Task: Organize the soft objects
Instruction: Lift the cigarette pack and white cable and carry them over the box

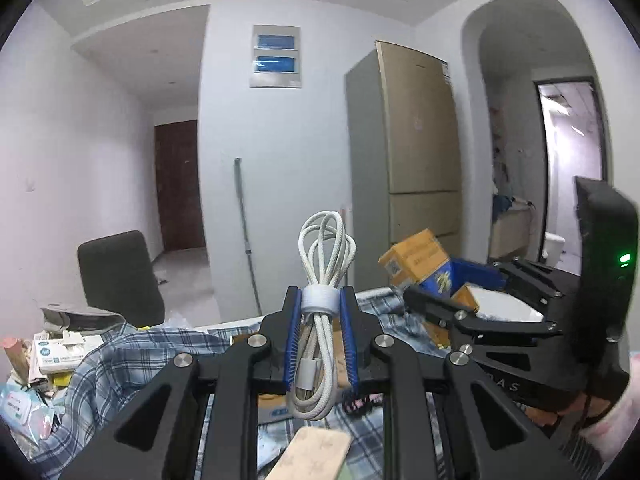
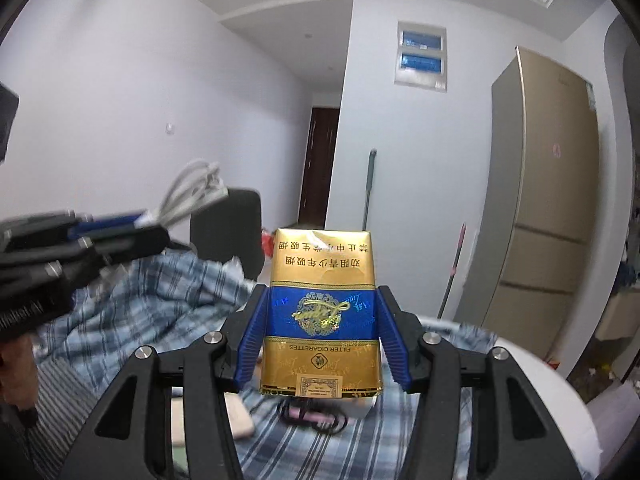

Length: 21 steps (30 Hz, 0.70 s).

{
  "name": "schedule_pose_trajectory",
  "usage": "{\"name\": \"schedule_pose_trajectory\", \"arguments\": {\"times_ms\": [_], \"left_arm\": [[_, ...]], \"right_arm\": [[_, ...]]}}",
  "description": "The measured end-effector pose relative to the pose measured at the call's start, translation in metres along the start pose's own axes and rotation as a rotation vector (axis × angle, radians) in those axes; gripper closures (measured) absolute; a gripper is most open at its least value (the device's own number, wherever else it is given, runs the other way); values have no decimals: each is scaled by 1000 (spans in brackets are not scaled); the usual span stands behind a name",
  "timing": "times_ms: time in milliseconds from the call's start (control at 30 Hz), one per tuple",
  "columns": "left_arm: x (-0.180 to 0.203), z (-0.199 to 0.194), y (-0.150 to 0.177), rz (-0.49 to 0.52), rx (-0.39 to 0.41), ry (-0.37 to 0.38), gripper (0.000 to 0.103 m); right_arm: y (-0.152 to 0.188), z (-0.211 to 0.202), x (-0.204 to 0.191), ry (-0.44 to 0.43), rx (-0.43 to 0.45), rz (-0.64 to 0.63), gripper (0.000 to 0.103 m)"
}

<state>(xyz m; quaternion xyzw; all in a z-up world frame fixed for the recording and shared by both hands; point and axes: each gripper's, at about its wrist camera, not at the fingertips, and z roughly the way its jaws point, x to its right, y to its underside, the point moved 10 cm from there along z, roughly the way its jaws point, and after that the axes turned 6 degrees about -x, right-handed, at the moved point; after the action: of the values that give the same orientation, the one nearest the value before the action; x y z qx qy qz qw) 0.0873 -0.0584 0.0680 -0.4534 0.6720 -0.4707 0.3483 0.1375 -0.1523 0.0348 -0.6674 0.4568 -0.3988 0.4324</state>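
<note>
My left gripper (image 1: 319, 300) is shut on a coiled white cable (image 1: 320, 320) bound with a white strap, held upright above the table. It also shows at the left of the right wrist view (image 2: 132, 224), blurred, with the cable (image 2: 188, 192) sticking out. My right gripper (image 2: 322, 300) is shut on a gold and blue cigarette pack (image 2: 322, 312), held upright and upside down. In the left wrist view the right gripper (image 1: 432, 300) and the pack (image 1: 424, 264) sit to the right, close by.
A blue plaid cloth (image 1: 120, 360) (image 2: 168, 304) covers the round white table (image 2: 552, 392). Boxes and packets (image 1: 52, 352) lie at the left. A pink and black item (image 2: 316, 416) lies on the cloth. A dark chair (image 1: 118, 276), a mop (image 1: 246, 232) and a fridge (image 1: 416, 152) stand behind.
</note>
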Motion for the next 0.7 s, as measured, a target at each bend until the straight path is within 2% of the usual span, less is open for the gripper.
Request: {"name": "schedule_pose_trajectory", "arguments": {"times_ms": [100, 267, 400, 567, 700], "left_arm": [[-1, 7, -11, -60, -8, -11, 83], [-7, 22, -38, -64, 10, -58, 83], [-14, 37, -64, -87, 45, -86, 83], [-36, 61, -87, -141, 65, -113, 83], [-52, 84, -92, -155, 44, -123, 83]], "right_arm": [[-24, 0, 7, 11, 34, 20, 51], [-58, 10, 25, 48, 83, 67, 51], [-80, 27, 38, 64, 88, 115, 51], [-92, 47, 52, 76, 85, 149, 51], [-85, 65, 60, 76, 59, 168, 51]]}}
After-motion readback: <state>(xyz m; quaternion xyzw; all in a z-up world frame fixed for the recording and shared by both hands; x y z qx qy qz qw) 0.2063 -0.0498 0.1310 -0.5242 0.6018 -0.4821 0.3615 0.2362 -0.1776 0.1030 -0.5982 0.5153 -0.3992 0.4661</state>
